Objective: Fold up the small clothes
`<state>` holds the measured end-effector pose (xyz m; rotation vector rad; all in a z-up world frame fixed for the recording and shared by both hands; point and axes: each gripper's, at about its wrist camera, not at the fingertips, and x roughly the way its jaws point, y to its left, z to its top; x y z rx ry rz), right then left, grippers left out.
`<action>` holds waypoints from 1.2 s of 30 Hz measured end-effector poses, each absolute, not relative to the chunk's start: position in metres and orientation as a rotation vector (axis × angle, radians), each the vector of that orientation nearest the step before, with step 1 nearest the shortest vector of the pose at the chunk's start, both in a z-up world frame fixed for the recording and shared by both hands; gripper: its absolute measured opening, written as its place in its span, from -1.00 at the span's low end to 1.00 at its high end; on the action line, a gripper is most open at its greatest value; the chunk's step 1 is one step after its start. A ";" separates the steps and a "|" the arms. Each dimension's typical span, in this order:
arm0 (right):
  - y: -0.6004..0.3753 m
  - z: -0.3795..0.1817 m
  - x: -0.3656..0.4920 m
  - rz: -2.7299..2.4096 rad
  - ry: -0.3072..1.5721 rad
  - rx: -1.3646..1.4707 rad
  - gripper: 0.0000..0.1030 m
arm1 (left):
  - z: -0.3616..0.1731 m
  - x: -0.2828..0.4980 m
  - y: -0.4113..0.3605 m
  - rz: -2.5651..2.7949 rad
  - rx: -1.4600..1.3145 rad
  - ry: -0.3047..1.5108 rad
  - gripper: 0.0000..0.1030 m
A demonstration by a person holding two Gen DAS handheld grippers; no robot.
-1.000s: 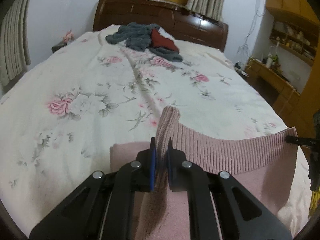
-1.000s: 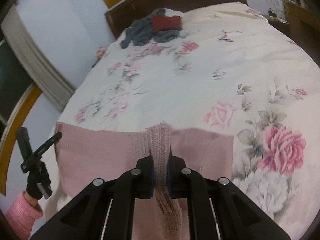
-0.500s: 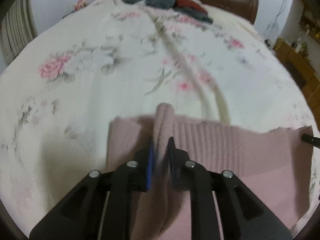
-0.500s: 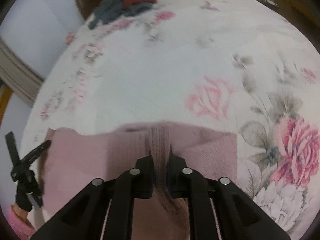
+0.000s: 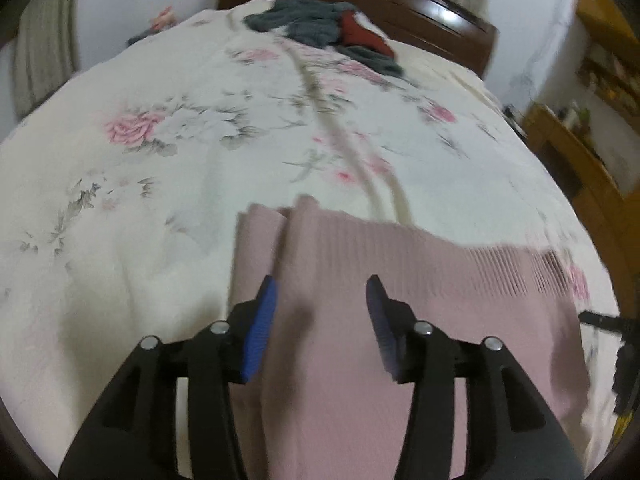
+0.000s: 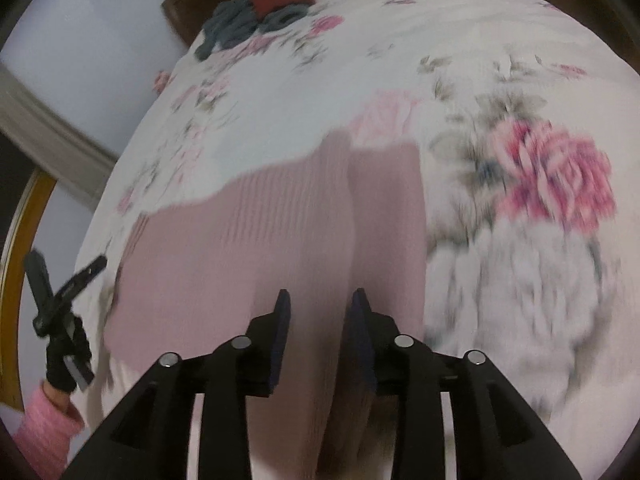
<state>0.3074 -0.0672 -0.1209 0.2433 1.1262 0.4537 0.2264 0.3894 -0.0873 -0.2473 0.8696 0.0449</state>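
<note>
Left wrist: both grippers have released the pink garment (image 5: 400, 300)

The left gripper (image 5: 320, 300) hangs with jaws spread over a pink ribbed garment (image 5: 400, 280) on the floral bedspread (image 5: 160, 160).

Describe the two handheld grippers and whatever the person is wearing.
Both are black, angular two-finger grippers with silver bolt heads on the linkages. The left gripper has bright blue ribbed pads; the right gripper's pads look darker navy. In the right wrist view, the hand on the left gripper wears a fuzzy pink sleeve. No cables show.
</note>
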 end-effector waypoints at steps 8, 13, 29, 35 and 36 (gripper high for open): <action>-0.065 -0.143 0.247 0.557 1.234 0.261 -0.68 | -0.102 0.194 0.341 -0.063 -0.104 0.942 0.09; -0.067 -0.137 0.239 0.546 1.233 0.301 -0.86 | -0.121 0.194 0.341 -0.048 -0.101 0.994 0.09; -0.076 -0.166 0.237 0.495 1.289 0.300 -0.82 | -0.145 0.190 0.349 -0.041 -0.124 1.060 0.15; -0.090 -0.138 0.242 0.491 1.202 0.332 -0.52 | -0.130 0.195 0.341 -0.087 -0.193 1.047 0.18; -0.093 -0.133 0.245 0.480 1.184 0.334 -0.40 | -0.128 0.197 0.339 -0.091 -0.200 1.042 0.18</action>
